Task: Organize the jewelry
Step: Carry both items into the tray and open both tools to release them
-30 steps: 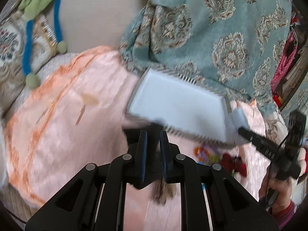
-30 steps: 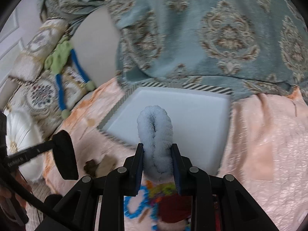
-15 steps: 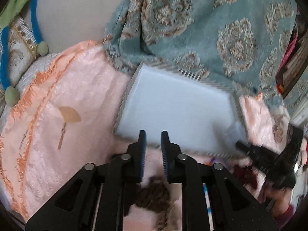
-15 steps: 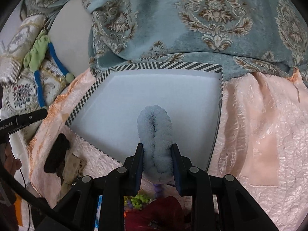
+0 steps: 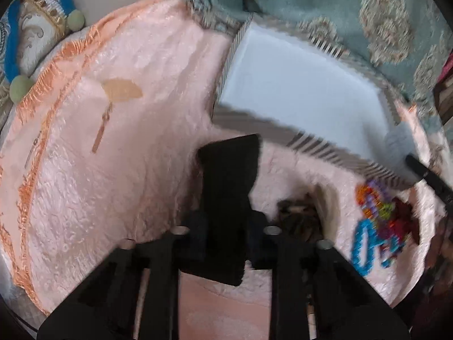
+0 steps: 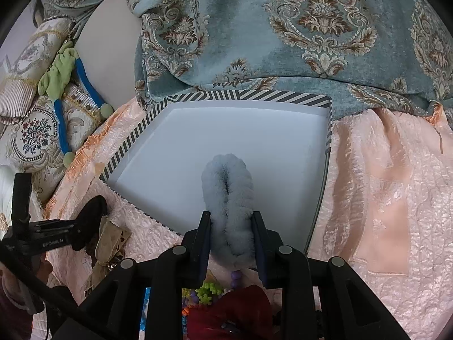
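Note:
A white box with a striped rim lies open on the pink cloth; it also shows in the left wrist view. My right gripper is shut on a fluffy pale blue scrunchie, held over the box's near edge. My left gripper is shut on a black fabric hair piece, a little above the cloth in front of the box. A beige-brown bow and a heap of colourful beads lie on the cloth near the box. The left gripper with the black piece shows in the right wrist view.
The pink cloth covers a cushion. A teal patterned blanket rises behind the box. A green and blue plush toy lies on patterned pillows at the left. A dark red piece lies under the right gripper.
My left gripper has closed on the black hair piece and lifted it off the cloth. My right gripper has carried the blue scrunchie farther over the box.

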The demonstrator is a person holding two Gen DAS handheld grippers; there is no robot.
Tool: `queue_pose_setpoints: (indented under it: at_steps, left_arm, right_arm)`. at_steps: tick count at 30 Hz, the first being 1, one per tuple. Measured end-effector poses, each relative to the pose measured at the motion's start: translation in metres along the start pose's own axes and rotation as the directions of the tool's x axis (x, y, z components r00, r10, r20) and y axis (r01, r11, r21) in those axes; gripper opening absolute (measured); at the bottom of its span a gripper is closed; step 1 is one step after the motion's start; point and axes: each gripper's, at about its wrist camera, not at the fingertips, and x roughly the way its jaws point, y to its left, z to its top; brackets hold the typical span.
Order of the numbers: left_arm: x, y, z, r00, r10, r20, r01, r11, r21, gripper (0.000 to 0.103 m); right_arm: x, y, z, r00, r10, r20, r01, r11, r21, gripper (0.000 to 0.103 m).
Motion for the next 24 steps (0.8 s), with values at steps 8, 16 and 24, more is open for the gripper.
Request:
queue_pose_setpoints:
  at_steps: [8, 16, 24]
  left_arm:
    - [-0.031, -0.022, 0.049, 0.986, -0.084, 0.145, 0.082, 0.996, 0.018, 0.014]
    - [0.031, -0.049, 0.096, 0.994, -0.046, 0.098, 0.041, 0.998, 0.051, 0.015]
    - [0.059, -0.052, 0.069, 1.000, -0.017, 0.004, 0.017, 0.996, 0.084, 0.029]
  right_arm:
    - [0.007, -0.009, 0.005, 1.000, -0.005, 0.003, 0.004, 0.997, 0.073, 0.026]
    - [0.026, -0.015, 0.000, 0.998, -0.008, -0.056, 0.012, 0.996, 0.085, 0.026]
    - [0.022, -0.026, -0.004, 0.991, -0.101, -0.091, 0.098, 0.994, -0.038, 0.026]
